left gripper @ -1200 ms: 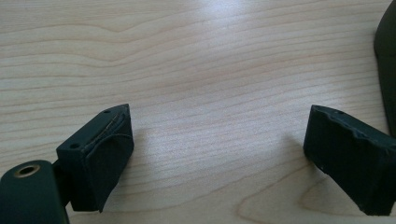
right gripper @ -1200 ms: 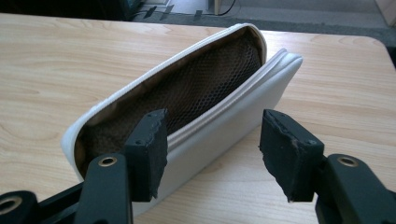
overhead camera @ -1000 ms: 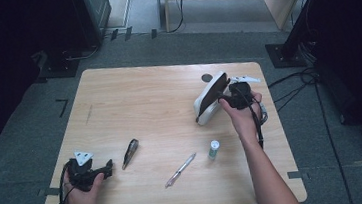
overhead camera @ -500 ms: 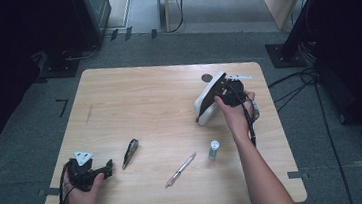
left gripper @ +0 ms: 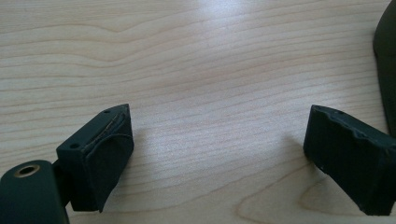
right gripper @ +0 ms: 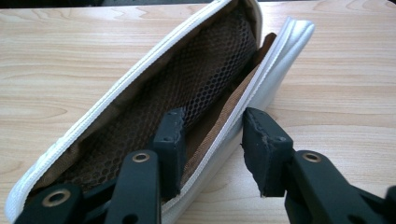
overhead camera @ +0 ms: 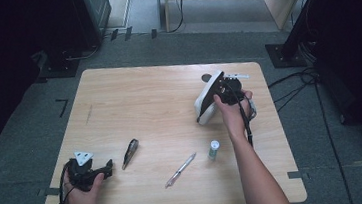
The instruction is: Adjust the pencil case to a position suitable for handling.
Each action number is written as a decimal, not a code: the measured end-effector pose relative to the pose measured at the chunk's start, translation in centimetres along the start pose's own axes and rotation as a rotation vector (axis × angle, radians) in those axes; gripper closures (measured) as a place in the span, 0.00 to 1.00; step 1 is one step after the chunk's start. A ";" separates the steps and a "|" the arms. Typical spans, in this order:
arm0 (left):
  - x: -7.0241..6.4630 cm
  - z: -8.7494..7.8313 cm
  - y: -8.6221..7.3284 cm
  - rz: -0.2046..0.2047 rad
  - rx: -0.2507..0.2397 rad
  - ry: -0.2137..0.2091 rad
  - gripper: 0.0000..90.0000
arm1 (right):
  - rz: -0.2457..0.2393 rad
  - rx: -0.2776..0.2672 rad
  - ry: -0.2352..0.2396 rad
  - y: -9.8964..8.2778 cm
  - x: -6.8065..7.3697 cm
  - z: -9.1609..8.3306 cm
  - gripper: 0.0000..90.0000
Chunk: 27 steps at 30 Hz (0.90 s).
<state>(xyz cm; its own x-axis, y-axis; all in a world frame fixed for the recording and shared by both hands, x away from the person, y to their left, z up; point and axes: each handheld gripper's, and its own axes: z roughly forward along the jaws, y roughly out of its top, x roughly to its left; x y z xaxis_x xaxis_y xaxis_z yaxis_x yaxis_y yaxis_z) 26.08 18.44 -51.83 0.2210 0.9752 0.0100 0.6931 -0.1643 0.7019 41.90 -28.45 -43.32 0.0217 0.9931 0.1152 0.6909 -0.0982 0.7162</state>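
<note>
Pale wood surface (overhead camera: 143,100) carries, nearest, the left tool (overhead camera: 109,168) resting with jaws spread wide and empty, then one dark pointed object (overhead camera: 130,153), one pen (overhead camera: 180,170) and one small bottle (overhead camera: 213,149). Farther off, the right tool (right gripper: 212,140) straddles one wall of one open white pouch (overhead camera: 206,98), jaws partly apart, one inside against the mesh lining.

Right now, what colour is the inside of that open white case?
Brown, with a honeycomb mesh lining; the pencil case shows it best in the right gripper view.
</note>
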 end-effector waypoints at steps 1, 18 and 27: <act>0.0 0.0 0.0 -0.001 0.000 0.000 0.10 | 0.006 0.002 0.002 0.0 0.0 0.0 0.70; 0.0 0.0 0.0 0.000 0.000 0.000 0.10 | -0.028 -0.055 0.083 0.6 1.1 -0.2 0.97; 0.0 0.0 0.0 0.000 0.000 0.000 0.10 | -0.058 -0.053 0.205 0.6 4.6 -1.7 0.97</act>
<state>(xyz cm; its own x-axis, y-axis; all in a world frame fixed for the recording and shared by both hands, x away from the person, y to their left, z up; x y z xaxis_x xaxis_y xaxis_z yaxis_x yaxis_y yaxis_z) 26.08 18.44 -51.83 0.2209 0.9752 0.0094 0.6934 -0.1639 0.7017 41.18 -24.03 -41.16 -0.1682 0.9639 0.2063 0.6478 -0.0496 0.7602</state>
